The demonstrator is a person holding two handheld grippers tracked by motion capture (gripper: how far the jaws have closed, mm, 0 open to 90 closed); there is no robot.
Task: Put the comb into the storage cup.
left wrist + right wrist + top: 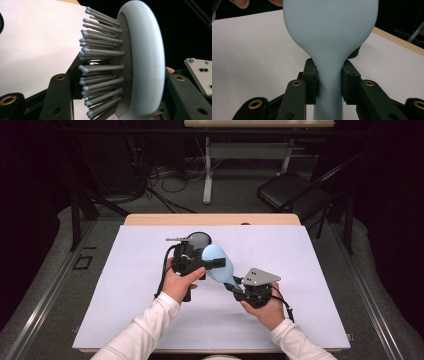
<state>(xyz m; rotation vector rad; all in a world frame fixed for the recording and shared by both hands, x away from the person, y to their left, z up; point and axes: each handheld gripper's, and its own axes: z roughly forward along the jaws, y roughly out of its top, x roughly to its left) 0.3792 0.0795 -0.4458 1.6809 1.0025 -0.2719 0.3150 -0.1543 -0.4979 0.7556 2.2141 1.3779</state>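
Landmark: pale blue plastic hairbrush (218,261) with grey ball-tipped bristles (100,67), being held above the middle of the white sheet (130,285) covering the wooden table (210,219).

Hairbrush: hanging clear of the sheet between both grippers, smooth back facing up in the high view; in the left gripper view the head (147,62) is standing on edge, bristles pointing left.

Left gripper (202,264): sitting at the brush head; jaws are closing across it, one black jaw against the bristle tips and one behind the back rim, pinching the head.

Right gripper (234,286): sitting at the handle end; in the right gripper view both black jaws are pressing on the narrow neck (329,75) of the handle, clamping it.

Hidden or cut off: handle end is running out of the bottom of the right gripper view; lower rim of the head is being covered by the left jaws; a round dark object (198,240) just beyond the brush is half covered by the left gripper, and I cannot tell what it is. A thin grey item (175,239) beside it is too small to make out.

Background: folded dark chair (295,190) well beyond the brush, partly lost in shadow.

Writing: none readable on brush or grippers.
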